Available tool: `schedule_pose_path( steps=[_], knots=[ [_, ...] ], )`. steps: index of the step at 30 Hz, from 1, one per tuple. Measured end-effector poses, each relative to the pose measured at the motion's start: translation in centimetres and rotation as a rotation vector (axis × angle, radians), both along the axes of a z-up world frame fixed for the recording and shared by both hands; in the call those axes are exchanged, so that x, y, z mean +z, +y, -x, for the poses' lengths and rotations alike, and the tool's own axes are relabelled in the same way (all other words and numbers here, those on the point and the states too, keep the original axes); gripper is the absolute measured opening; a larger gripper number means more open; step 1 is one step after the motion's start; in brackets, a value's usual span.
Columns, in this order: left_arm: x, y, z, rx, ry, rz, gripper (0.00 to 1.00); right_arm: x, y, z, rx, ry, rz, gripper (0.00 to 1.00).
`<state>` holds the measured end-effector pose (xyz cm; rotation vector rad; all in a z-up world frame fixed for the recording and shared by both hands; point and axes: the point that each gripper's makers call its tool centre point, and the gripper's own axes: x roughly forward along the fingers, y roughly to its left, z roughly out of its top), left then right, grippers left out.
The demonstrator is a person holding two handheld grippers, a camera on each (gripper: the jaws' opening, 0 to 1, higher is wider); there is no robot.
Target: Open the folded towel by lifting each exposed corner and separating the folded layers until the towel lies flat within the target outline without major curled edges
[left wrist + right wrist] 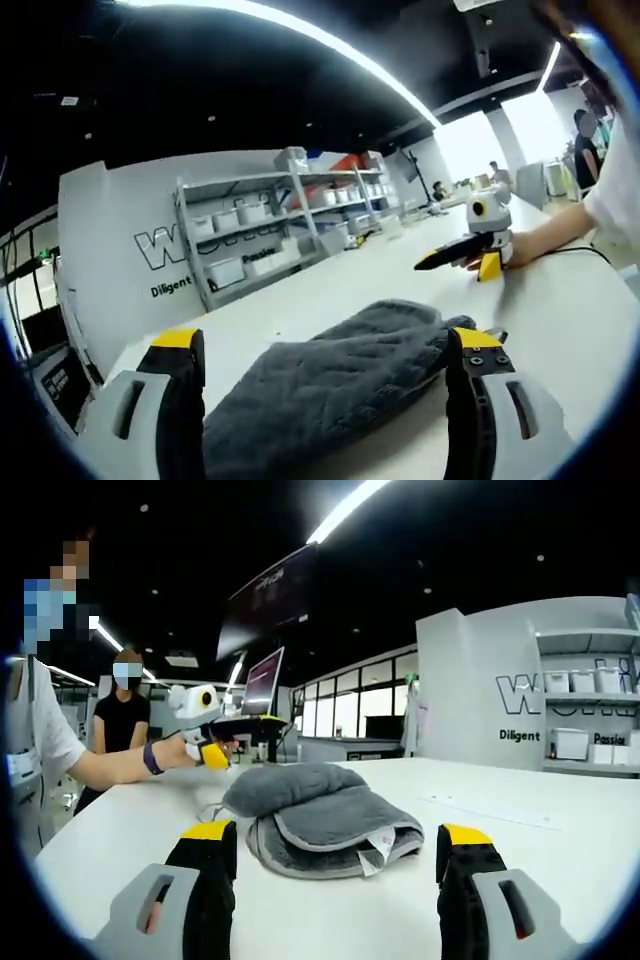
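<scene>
A grey folded towel (pixel 330 380) lies bunched on the white table (pixel 330 285), its near end between the jaws of my left gripper (pixel 328 345), which stands open around it without pinching it. In the right gripper view the towel (pixel 320 815) sits as a thick folded stack with a white label at its front edge. It lies just beyond my right gripper (pixel 335 832), whose jaws are open and apart from the cloth. Each gripper faces the other across the towel: the right gripper (pixel 425 264) shows past it in a hand, and so does the left gripper (pixel 280 720).
The table (pixel 560 810) carries a faint straight line (pixel 490 812) to the right of the towel. Metal shelves with white bins (pixel 270 230) stand by the far wall. A second person (pixel 120 715) stands behind the table, and monitors (pixel 262 685) stand further back.
</scene>
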<state>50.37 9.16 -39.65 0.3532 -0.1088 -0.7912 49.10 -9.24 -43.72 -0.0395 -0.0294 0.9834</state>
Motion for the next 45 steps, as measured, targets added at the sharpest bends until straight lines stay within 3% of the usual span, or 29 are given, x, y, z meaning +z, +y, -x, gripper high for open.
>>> schedule_pose_path(
  steps=[6,11,14,18,21,23,28,31,37,42,45],
  knots=[
    [-0.9,-1.6,0.4,-0.008,-0.074,-0.149,0.99,0.0,0.0,0.0,0.0,0.0,0.002,0.83],
    [-0.8,-3.6,1.4,-0.008,-0.211,-0.267,0.89,-0.1,0.0,0.0,0.0,0.001,0.004,0.83],
    [-1.3,-4.4,1.6,0.026,-0.32,-0.411,0.81,-0.1,0.0,-0.1,-0.001,0.001,0.004,0.83],
    [-1.8,-5.4,2.4,0.051,-0.455,-0.56,0.62,-0.1,0.0,-0.1,-0.001,0.001,0.005,0.83],
    [-2.5,-5.9,2.8,0.039,-0.485,-0.618,0.43,-0.1,0.0,-0.1,-0.002,0.002,0.006,0.83],
    [-2.8,-6.4,3.4,0.022,-0.535,-0.676,0.29,-0.2,0.0,-0.1,-0.001,0.002,0.008,0.83],
    [-3.3,-7.1,4.2,-0.016,-0.569,-0.733,0.06,-0.2,0.0,-0.1,0.0,0.003,0.01,0.83],
    [-3.0,-6.9,4.1,-0.011,-0.554,-0.723,0.05,-0.2,0.0,-0.1,0.0,0.002,0.014,0.83],
    [-0.5,-5.2,3.7,0.038,-0.493,-0.559,0.04,-0.5,0.4,0.1,0.006,-0.009,0.043,0.81],
    [2.7,-2.1,3.0,0.147,-0.524,-0.473,0.04,-0.8,1.0,0.4,0.022,-0.025,0.082,0.8],
    [3.5,-0.8,2.6,0.19,-0.528,-0.45,0.04,-0.8,1.1,0.5,0.024,-0.028,0.088,0.8]
  ],
)
